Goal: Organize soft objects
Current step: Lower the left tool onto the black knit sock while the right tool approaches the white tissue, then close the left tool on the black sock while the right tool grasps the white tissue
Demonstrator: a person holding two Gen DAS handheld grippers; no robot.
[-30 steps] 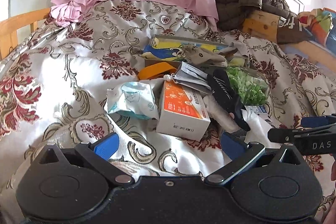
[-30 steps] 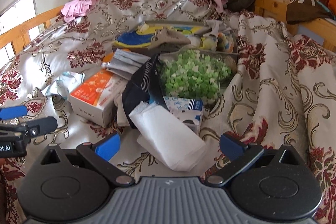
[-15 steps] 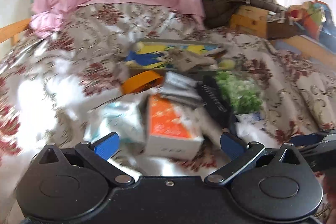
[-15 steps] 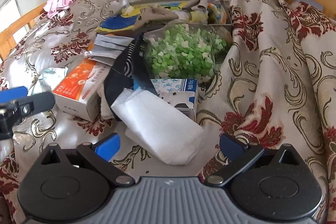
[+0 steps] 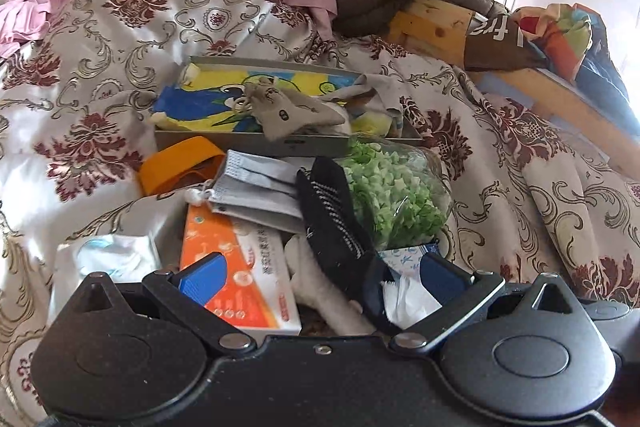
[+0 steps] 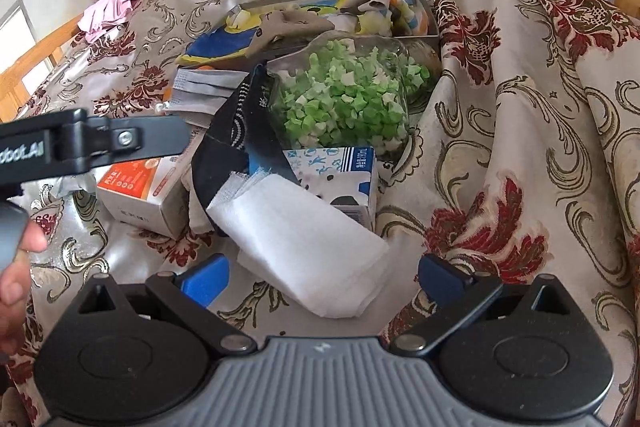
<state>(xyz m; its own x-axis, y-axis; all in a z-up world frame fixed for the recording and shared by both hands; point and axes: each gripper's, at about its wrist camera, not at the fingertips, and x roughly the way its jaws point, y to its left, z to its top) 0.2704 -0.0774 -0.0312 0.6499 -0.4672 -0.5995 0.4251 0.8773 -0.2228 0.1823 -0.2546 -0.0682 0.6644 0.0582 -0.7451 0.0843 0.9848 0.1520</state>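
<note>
Landmark: the clear container of green paper stars [image 6: 344,99], lying on the bed's floral bedspread [image 6: 520,107].

Behind the container I see a shallow grey tray [image 5: 248,141]; in it lie a blue-and-yellow printed cloth [image 5: 208,99], a beige sock [image 5: 288,115] draped over that cloth, and, at the tray's right end, small pastel cloths [image 6: 400,15].

Left of the container, a black sock [image 5: 332,223] leans against its wall; further left lie folded grey face masks [image 5: 256,191], an orange band [image 5: 176,163] and an orange-and-white box [image 5: 236,283]. A white plastic packet [image 5: 108,255] lies beyond the box.

In front of the container stands a blue-and-white carton [image 6: 340,171], touching it; a folded white gauze cloth [image 6: 304,243] rests against the carton's front.

My left gripper [image 5: 320,275] hovers over the box and black sock, fingers apart, holding nothing. My right gripper [image 6: 320,277] sits in front of the gauze cloth, fingers [image 6: 440,277] apart on either side of its near end, not clamped on it.
</note>
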